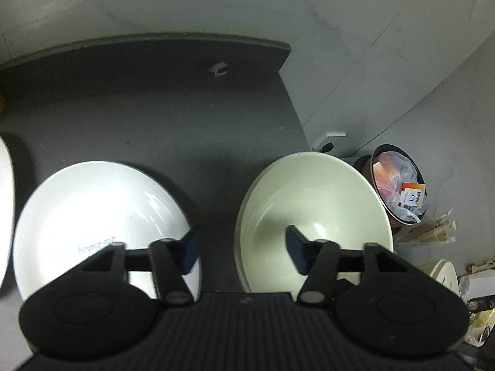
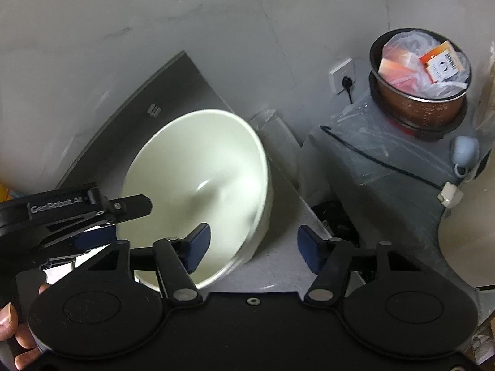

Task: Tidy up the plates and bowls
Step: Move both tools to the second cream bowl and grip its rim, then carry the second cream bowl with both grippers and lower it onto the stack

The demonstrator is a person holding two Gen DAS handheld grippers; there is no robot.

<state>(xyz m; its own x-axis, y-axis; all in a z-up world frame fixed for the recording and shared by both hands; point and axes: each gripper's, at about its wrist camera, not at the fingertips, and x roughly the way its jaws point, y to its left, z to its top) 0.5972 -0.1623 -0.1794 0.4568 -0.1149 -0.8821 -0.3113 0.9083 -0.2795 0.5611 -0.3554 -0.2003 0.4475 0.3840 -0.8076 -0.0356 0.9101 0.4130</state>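
While your left gripper (image 1: 243,249) hangs with its jaws spread wide and nothing between them, it sits over the bare table (image 1: 154,117) in the gap between the white plate (image 1: 92,216) on its left and the pale green bowl (image 1: 312,213) on its right, so you seem to be choosing which to take first. Your right gripper (image 2: 253,247) is just as wide open and empty, its left finger over the bowl (image 2: 198,185) and its right finger outside, which looks like a line-up to pinch the near wall at the rim.
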